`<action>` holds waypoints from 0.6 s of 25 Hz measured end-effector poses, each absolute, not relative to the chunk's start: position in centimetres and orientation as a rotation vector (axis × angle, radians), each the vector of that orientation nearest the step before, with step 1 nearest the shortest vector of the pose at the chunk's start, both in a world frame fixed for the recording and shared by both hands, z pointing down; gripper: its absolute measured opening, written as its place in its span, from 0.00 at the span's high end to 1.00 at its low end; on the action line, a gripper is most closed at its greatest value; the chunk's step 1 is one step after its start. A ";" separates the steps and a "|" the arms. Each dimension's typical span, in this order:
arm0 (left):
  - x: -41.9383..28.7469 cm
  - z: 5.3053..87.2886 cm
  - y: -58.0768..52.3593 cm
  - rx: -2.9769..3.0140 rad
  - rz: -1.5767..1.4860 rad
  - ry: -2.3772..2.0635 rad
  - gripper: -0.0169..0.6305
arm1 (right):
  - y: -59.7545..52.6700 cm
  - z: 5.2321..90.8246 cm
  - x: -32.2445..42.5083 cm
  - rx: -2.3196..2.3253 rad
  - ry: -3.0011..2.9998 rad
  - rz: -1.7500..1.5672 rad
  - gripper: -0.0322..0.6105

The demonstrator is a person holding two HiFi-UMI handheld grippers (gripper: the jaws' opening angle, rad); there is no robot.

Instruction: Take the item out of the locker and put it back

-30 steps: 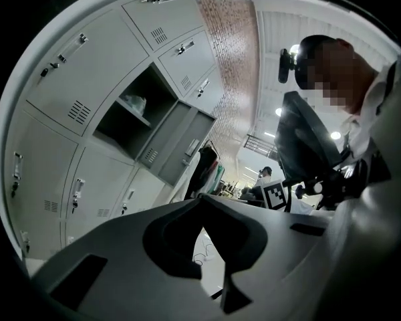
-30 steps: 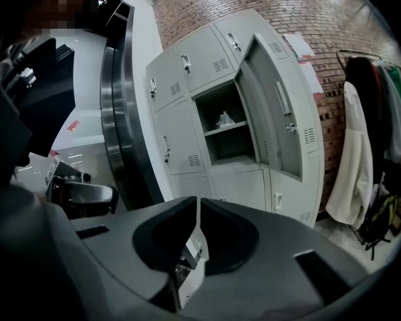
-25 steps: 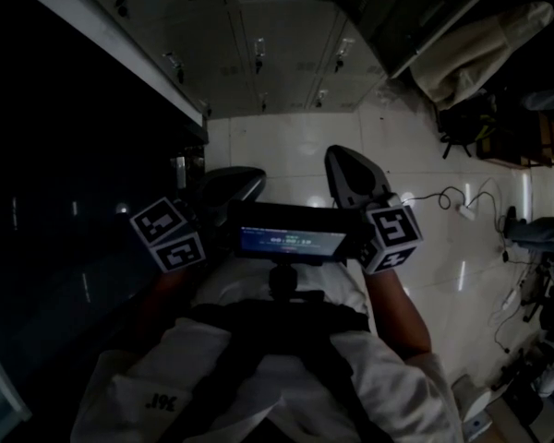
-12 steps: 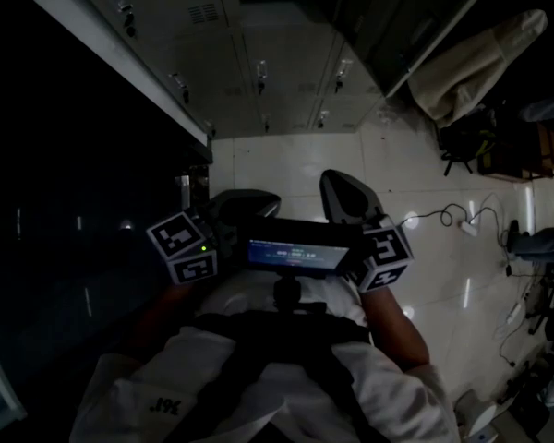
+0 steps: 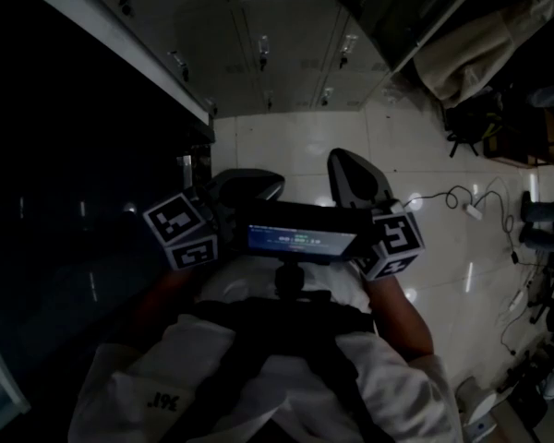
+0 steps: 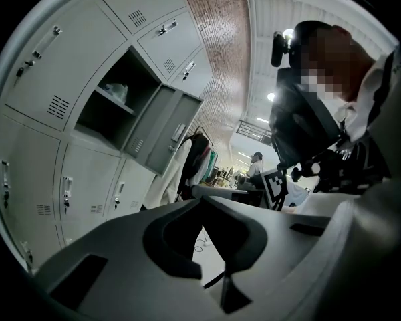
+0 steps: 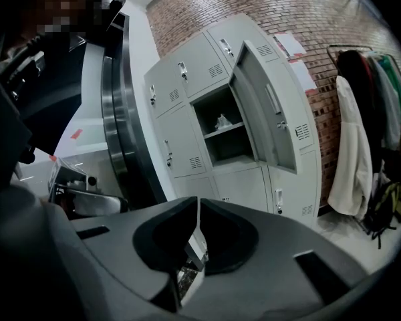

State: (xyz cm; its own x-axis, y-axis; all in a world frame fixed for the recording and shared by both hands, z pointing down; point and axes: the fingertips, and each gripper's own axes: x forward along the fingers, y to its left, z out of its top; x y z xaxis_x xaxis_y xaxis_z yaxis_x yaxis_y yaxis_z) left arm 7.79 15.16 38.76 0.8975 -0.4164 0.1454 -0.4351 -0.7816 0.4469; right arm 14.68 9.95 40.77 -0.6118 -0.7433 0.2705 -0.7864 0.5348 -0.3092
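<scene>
My left gripper (image 6: 202,204) edged inward; right gripper (image 7: 198,206) stayed put. Both jaws shut, empty. Item (image 7: 222,121): pale, crumpled, on the open locker's (image 7: 264,112) shelf.

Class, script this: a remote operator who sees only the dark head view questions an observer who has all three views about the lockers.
Operator: My head view is too dark. Is any locker open?
Observer: Yes. In the right gripper view one locker door stands swung open.
Operator: Is anything inside that compartment?
Observer: A pale crumpled item sits on the shelf inside.
</scene>
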 end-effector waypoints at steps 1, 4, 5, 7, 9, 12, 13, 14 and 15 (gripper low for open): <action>7.8 38.8 15.2 2.582 0.055 -0.616 0.99 | 9.9 40.9 14.7 1.335 -2.655 0.627 0.95; 7.8 38.8 15.3 2.588 0.058 -0.612 0.99 | 10.0 41.0 14.8 1.337 -2.652 0.638 0.97; 7.8 38.7 15.3 2.589 0.058 -0.611 0.98 | 10.0 41.0 14.7 1.332 -2.654 0.635 0.97; 7.8 38.7 15.4 2.591 0.059 -0.608 0.99 | 10.1 41.0 14.5 1.320 -2.656 0.629 0.97; 7.8 38.8 15.4 2.590 0.061 -0.605 0.99 | 10.2 41.0 14.3 1.309 -2.655 0.626 0.97; 7.8 38.8 15.4 2.592 0.062 -0.600 0.99 | 10.3 41.0 14.1 1.301 -2.650 0.613 0.97; 7.8 38.8 15.4 2.595 0.061 -0.600 0.99 | 10.3 41.0 14.0 1.299 -2.648 0.608 0.97; 7.8 38.8 15.4 2.599 0.059 -0.601 0.99 | 10.3 41.1 14.0 1.296 -2.647 0.605 0.97; 7.9 38.8 15.3 2.602 0.057 -0.602 0.99 | 10.4 41.1 14.0 1.295 -2.645 0.603 0.97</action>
